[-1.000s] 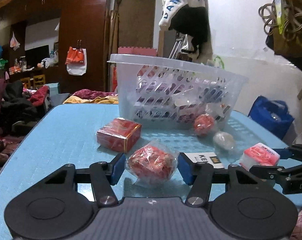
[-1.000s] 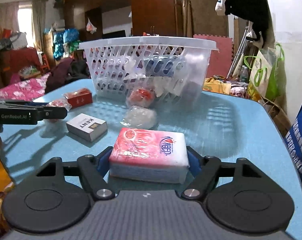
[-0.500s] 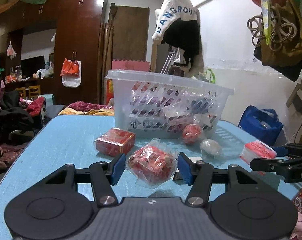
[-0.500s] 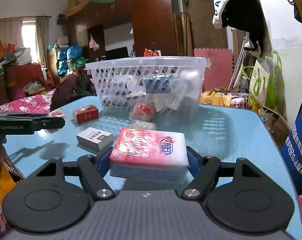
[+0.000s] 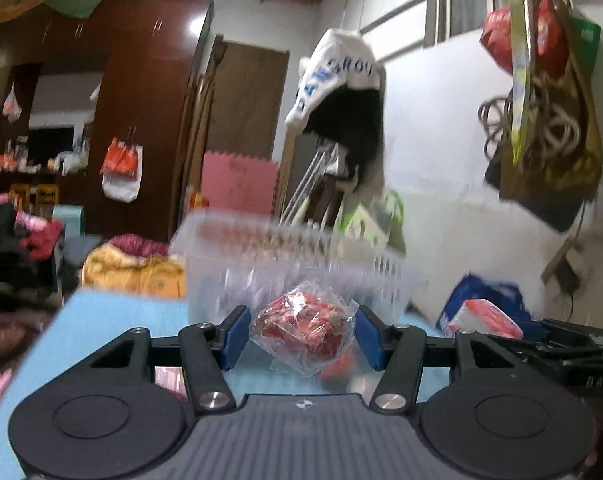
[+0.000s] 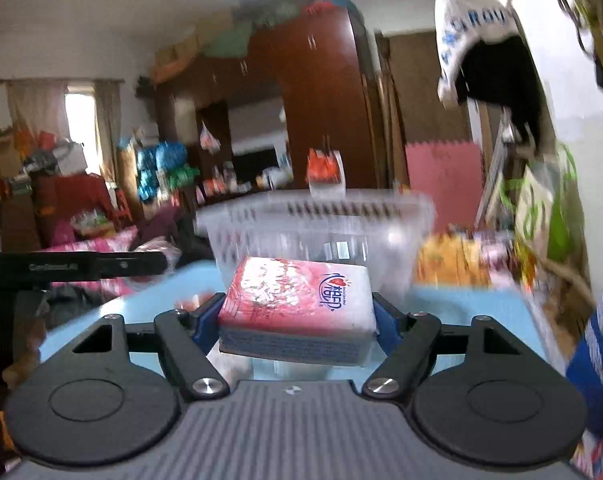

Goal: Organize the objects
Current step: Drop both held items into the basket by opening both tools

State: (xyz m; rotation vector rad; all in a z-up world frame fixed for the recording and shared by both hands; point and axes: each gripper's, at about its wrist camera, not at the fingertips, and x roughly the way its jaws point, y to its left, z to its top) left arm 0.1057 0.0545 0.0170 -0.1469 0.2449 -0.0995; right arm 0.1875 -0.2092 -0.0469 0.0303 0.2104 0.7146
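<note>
i see the left gripper [image 5: 301, 334] clamped on a red snack in a clear crinkly wrapper [image 5: 303, 330], blue pads touching both sides, held above the blue table [image 5: 113, 312] with the white slotted basket [image 5: 285, 264] just behind it, blurred. the right gripper [image 6: 295, 316] is clamped on a pink-and-white tissue pack [image 6: 297, 300], lying flat between the pads, above the table and in front of the same basket [image 6: 317, 224]. from the left wrist view the tissue pack [image 5: 485, 318] shows off to the right in the other tool's fingers; basket contents too smeared to tell.
</note>
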